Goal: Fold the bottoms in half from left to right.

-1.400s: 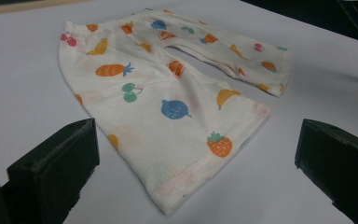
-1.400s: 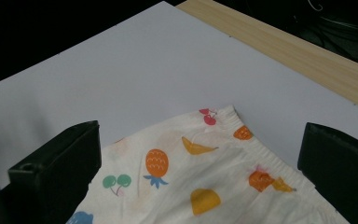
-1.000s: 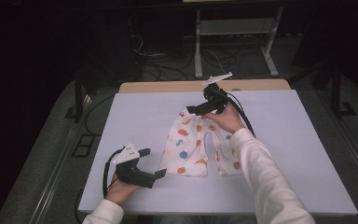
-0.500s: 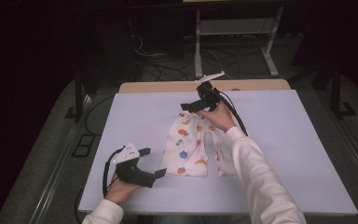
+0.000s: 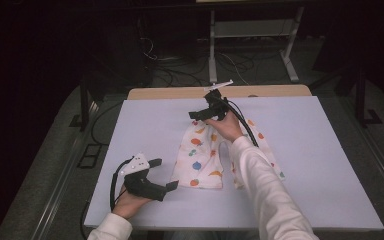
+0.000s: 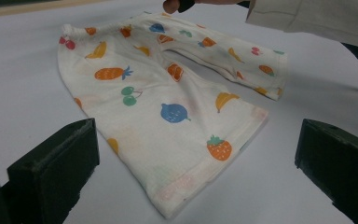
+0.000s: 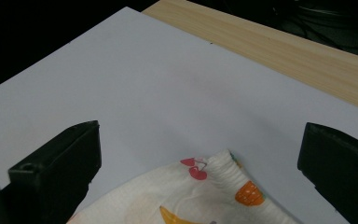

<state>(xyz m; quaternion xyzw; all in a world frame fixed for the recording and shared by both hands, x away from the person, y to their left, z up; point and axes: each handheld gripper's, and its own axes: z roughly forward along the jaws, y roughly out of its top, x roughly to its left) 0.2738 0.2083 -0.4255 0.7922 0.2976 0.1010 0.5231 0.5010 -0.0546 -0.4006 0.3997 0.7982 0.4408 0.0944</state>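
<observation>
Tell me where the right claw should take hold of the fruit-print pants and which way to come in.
Take the elastic waistband corner of the fruit-print pants, probably best. It is the thick gathered edge, lying flat at the far end, and it sits between the open jaws of the right claw. Come down from above and the far side, one jaw sliding under the band on the white table cover.

In the high view our right sleeve (image 5: 260, 185) covers the middle of the fruit-print trousers (image 5: 200, 160), hiding part of the right leg. The right gripper view cuts the trousers off at its bottom edge, leaving just a waistband corner. In the left gripper view our right hand (image 6: 172, 5) is cropped by the top edge.
</observation>
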